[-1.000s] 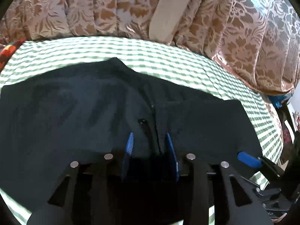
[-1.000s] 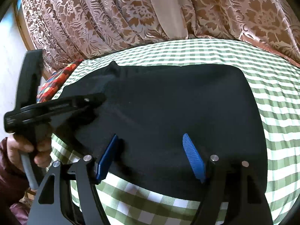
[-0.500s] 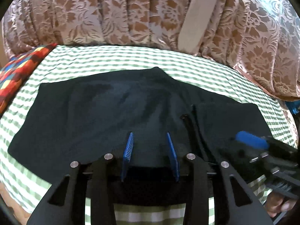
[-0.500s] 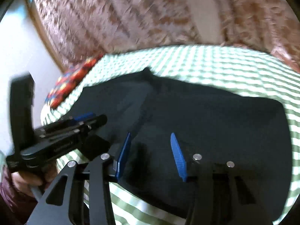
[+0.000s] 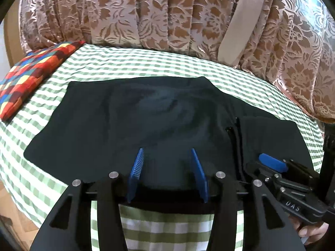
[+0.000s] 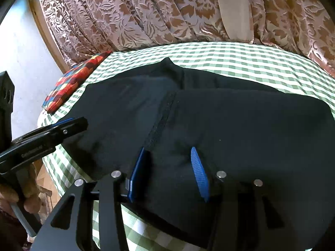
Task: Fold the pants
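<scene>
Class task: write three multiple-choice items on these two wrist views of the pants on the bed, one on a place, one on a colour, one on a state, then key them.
1. Where is the patchwork cushion?
A far left of the bed
B on the pants
C on the floor

2. The bed sheet is
A plain white
B green-and-white check
C red

3. The pants are
A hanging
B lying flat on the bed
C rolled up

Key: A, it lies at the sheet's left edge; B, checks show all round; B, they are spread on the sheet.
</scene>
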The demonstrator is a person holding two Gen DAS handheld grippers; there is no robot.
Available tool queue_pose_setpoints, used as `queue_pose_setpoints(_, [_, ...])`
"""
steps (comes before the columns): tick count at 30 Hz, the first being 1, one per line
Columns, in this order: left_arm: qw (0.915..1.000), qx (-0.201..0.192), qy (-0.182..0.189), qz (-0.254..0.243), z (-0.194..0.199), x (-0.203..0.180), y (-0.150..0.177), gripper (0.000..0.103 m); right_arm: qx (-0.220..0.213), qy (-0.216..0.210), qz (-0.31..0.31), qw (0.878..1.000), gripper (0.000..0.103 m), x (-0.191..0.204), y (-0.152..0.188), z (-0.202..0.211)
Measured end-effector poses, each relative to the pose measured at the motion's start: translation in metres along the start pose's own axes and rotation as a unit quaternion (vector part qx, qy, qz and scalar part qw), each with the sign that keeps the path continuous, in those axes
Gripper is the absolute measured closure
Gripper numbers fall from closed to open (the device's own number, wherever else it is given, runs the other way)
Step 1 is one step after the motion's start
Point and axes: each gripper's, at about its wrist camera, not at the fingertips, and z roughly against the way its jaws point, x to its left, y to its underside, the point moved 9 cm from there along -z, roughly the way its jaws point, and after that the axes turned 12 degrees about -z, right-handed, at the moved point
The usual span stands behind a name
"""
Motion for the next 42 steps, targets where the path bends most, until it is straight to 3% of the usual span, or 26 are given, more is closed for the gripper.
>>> queue_pose_setpoints(7, [0.9994, 0.008, -0.008, 0.032, 0.011, 0.028, 0.015, 0.057, -0.006, -0.005, -0.006, 1.000, 0.058, -0.001, 0.000, 0.001])
queue_pose_setpoints(10, [0.9958, 0.008, 0.014, 0.090, 0.018, 0.051, 0.028, 0.057, -0.006, -0.008, -0.008, 1.000, 0.058, -0.002, 0.000, 0.001])
queue_pose_setpoints(12, [0.9865, 0.009, 0.039, 0.159, 0.023, 0.078, 0.036, 0.057, -0.008, -0.011, -0.011, 1.000, 0.058, -0.002, 0.000, 0.001])
queue_pose_setpoints(15, [0.9651, -0.002, 0.056, 0.256, 0.033, 0.126, 0.054, 0.057, -0.009, -0.014, -0.014, 1.000, 0.057, -0.001, 0.000, 0.001])
queue_pose_setpoints(17, [0.9494, -0.006, 0.062, 0.308, 0.037, 0.151, 0.066, 0.057, -0.011, -0.017, -0.015, 1.000, 0.057, -0.002, 0.000, 0.002])
queue_pose_setpoints(20, [0.9193, -0.018, 0.080, 0.385, 0.040, 0.183, 0.081, 0.057, -0.013, -0.020, -0.015, 1.000, 0.057, -0.002, 0.000, 0.002])
queue_pose_setpoints(29, [0.8835, -0.026, 0.095, 0.458, 0.008, 0.212, 0.083, 0.057, -0.014, -0.021, -0.017, 1.000, 0.057, -0.003, 0.001, 0.002])
queue_pose_setpoints(32, [0.8818, -0.029, 0.089, 0.462, 0.002, 0.219, 0.082, 0.057, -0.014, -0.020, -0.017, 1.000, 0.057, -0.002, 0.001, 0.002])
queue_pose_setpoints(33, [0.8827, -0.029, 0.087, 0.461, -0.001, 0.222, 0.080, 0.063, -0.014, -0.020, -0.017, 1.000, 0.057, -0.002, 0.001, 0.002])
queue_pose_setpoints(34, [0.8880, -0.024, 0.074, 0.453, -0.001, 0.222, 0.079, 0.081, -0.013, -0.021, -0.017, 1.000, 0.057, -0.002, 0.001, 0.002])
queue_pose_setpoints(36, [0.8981, -0.021, 0.062, 0.435, -0.002, 0.220, 0.075, 0.090, -0.014, -0.021, -0.016, 1.000, 0.057, -0.003, 0.001, 0.002])
queue_pose_setpoints(39, [0.9312, -0.060, 0.034, 0.358, 0.018, 0.204, 0.046, 0.091, -0.014, -0.021, -0.017, 1.000, 0.057, -0.003, 0.001, 0.002])
queue_pose_setpoints(42, [0.9609, -0.113, 0.059, 0.246, 0.045, 0.156, -0.002, 0.092, -0.011, -0.024, -0.018, 0.999, 0.054, -0.002, -0.001, 0.004])
